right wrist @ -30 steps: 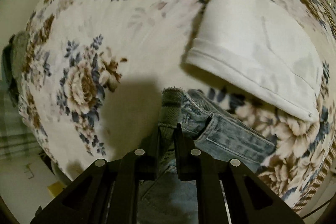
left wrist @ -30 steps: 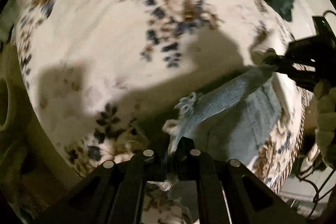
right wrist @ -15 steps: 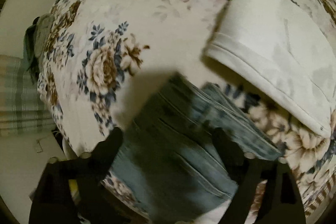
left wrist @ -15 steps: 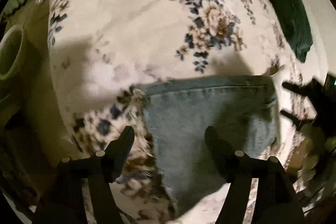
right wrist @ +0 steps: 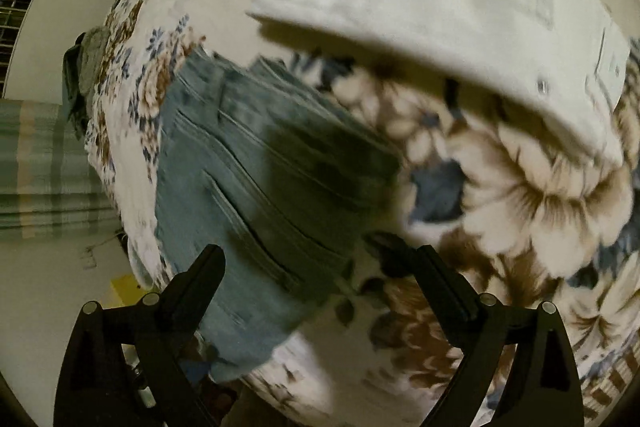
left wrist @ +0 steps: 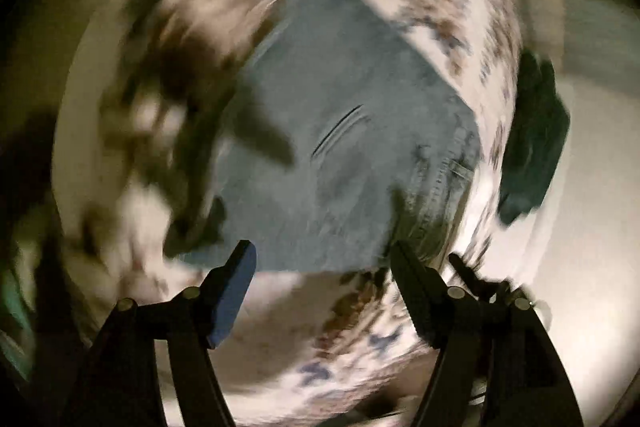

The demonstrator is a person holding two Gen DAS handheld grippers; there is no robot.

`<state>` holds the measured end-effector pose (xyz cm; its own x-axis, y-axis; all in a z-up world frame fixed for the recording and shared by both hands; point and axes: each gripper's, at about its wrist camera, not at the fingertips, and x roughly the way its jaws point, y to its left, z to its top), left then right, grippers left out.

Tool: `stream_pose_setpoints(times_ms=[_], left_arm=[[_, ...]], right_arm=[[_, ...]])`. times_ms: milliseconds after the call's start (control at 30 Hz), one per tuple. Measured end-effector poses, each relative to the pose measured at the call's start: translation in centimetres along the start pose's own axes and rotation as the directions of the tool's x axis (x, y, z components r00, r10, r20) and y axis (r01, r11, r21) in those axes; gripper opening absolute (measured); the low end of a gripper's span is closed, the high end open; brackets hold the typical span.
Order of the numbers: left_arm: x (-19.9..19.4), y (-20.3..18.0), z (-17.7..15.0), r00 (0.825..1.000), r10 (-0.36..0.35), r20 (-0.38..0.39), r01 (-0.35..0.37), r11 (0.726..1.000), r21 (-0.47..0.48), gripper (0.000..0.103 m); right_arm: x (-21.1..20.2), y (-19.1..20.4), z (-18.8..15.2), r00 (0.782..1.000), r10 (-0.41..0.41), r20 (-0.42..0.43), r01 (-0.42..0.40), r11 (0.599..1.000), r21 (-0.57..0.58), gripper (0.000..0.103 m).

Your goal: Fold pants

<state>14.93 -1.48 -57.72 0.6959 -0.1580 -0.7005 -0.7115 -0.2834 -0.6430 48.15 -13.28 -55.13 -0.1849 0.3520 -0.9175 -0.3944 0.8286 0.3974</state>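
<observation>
Since the left wrist view is smeared by motion, details there are uncertain, but the left hand-held gripper [left wrist: 320, 275] clearly stands wide open with nothing between its fingers. The jeans [left wrist: 344, 147] lie folded on the floral blanket [left wrist: 472, 27], ahead of the fingertips and apart from them. A dark green cloth [left wrist: 532, 139] sits at the blanket's right edge, near the jeans' seamed corner. The risk I judge here is haste: a fast swing close over the denim could catch a fold and drag it open, or snag the green cloth. Open blanket lies nearer the camera, below the jeans, so that side gives room to move; the far left is too blurred to judge.

From the right wrist view, the right hand-held gripper [right wrist: 316, 263] is likewise spread wide and empty. The jeans [right wrist: 248, 195] lie in a stacked fold under and ahead of its left finger, reaching toward the blanket's near-left edge, beyond which floor shows. A white folded garment [right wrist: 440, 7] lies just beyond the jeans, its thick hem close to their far corner; whether they touch I cannot tell. What could go wrong: the layers look loosely stacked and near the edge, so a nudge leftward may slide them off, while a push forward may ruck them against the white garment. Bare floral blanket [right wrist: 520, 195] to the right offers the clearest room.
</observation>
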Motion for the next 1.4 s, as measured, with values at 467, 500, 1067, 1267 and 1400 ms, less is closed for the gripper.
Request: stream_pose_setpoints(times_ms=[467, 500, 1067, 1267, 1400], left_arm=[[5.8, 4.5, 0.7, 0.983, -0.149, 0.103, 0.173, 0.941, -0.292, 0.068], [5.7, 4.5, 1.1, 0.982, -0.150, 0.119, 0.179, 0.937, -0.300, 0.068], [2.0, 0.4, 4.9, 0.968, -0.145, 0.204, 0.162, 0.985, -0.067, 0.023], [0.5, 1.4, 6.7, 0.977, -0.128, 0.172, 0.126, 0.992, 0.026, 0.024], [1.9, 4.2, 7.8, 0.980, -0.140, 0.141, 0.152, 0.986, -0.071, 0.037]], right_arm=[[5.3, -6.5, -0.2, 0.961, 0.278, 0.012, -0.277, 0.951, 0.139, 0.097], [5.4, -6.7, 0.1, 0.954, 0.299, 0.027, -0.300, 0.942, 0.149, 0.097], [2.2, -5.3, -0.2, 0.931, 0.292, 0.218, -0.330, 0.930, 0.162, 0.032], [2.0, -5.3, -6.8, 0.934, 0.304, 0.187, -0.340, 0.918, 0.202, 0.034], [5.0, -7.7, -9.0, 0.920, 0.363, 0.148, -0.391, 0.867, 0.309, 0.051]])
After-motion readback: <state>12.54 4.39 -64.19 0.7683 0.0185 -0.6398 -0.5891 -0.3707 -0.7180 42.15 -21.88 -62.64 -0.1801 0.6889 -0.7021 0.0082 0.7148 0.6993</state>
